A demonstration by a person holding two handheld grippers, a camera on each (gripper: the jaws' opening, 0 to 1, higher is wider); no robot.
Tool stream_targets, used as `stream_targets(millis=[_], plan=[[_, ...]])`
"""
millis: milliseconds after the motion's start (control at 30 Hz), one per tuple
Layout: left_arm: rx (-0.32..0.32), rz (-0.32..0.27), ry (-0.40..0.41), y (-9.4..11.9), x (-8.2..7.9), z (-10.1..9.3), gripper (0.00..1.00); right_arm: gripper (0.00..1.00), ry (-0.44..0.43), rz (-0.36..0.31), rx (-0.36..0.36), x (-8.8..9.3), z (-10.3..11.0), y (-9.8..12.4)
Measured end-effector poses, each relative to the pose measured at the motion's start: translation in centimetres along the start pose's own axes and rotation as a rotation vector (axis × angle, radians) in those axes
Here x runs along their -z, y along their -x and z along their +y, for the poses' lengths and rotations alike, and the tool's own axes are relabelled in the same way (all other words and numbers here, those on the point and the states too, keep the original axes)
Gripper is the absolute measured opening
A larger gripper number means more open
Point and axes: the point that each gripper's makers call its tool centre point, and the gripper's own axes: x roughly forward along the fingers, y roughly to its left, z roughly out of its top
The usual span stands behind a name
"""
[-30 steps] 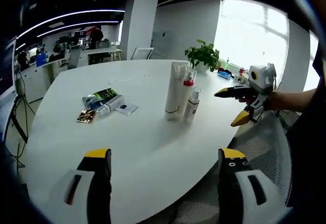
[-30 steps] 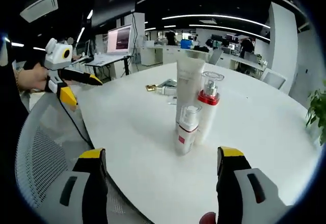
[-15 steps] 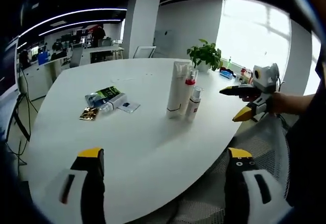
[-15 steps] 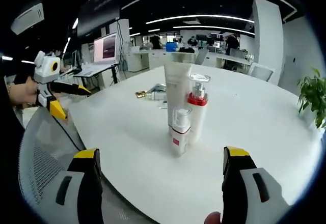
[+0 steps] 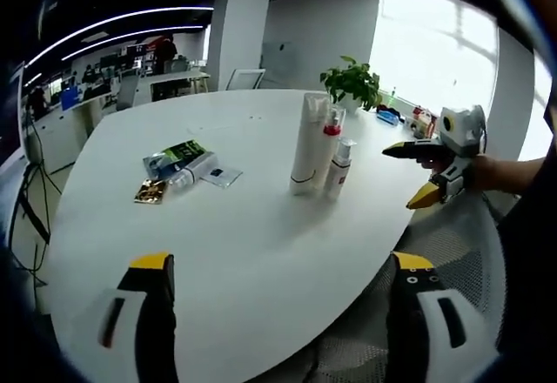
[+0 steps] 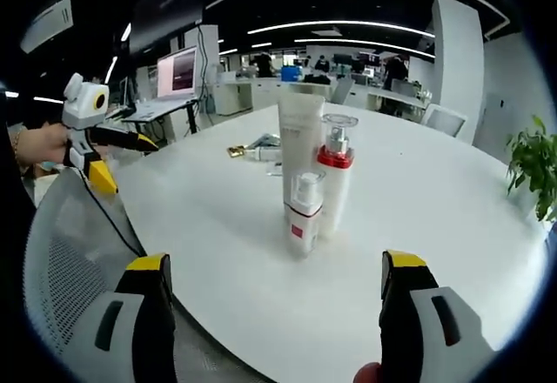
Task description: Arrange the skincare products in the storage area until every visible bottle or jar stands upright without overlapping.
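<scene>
Nearest in the left gripper view, the left gripper (image 5: 277,292) shows two yellow-tipped jaws spread wide with nothing between them, held off the near edge of the round white table (image 5: 218,252). In the right gripper view, the right gripper (image 6: 275,289) likewise has its two jaws wide apart and bare, above the back of a grey mesh chair (image 6: 65,270) at the table's edge.

Farther in stand three skincare containers, upright and clustered close together: a small white spray bottle (image 6: 301,211) with a red label band nearest, a pump bottle with a red collar (image 6: 334,178) just beside it, and a tall white tube (image 6: 300,144) standing on its cap behind. In the left gripper view the same three are seen: spray bottle (image 5: 338,168), pump bottle (image 5: 327,146), tube (image 5: 308,142). Their print is too small to read.

To the left of the trio in the left gripper view, well apart from it, flat items lie on the table: a green-and-black pouch (image 5: 174,158), a gold sachet (image 5: 150,191) and a small dark sachet (image 5: 218,175); their writing is illegible.

At the table's far edge stands one potted plant (image 5: 351,82). Beyond are office desks, and one lit monitor (image 6: 178,71) in the right gripper view.
</scene>
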Motion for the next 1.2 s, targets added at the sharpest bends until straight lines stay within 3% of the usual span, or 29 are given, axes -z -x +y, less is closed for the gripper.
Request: stream_targets(millis=[400, 733, 933, 1200], plan=[[0.012, 0.013, -0.027, -2.9, -2.1, 2.3, 0.94, 0.99, -0.012, 0.013, 0.017, 0.5, -0.4, 0.0], [0.021, 0.068, -0.046, -5.2, -3.3, 5.8, 0.90, 0.99, 0.055, 0.047, 0.013, 0.9, -0.2, -0.5], [0.026, 0.096, -0.063, -6.1, -3.5, 7.8, 0.89, 0.99, 0.046, 0.053, 0.019, 1.1, -0.4, -0.5], [0.041, 0.129, -0.095, -8.2, -4.1, 8.6, 0.85, 0.99, 0.024, 0.055, 0.036, 1.2, -0.7, -0.4]])
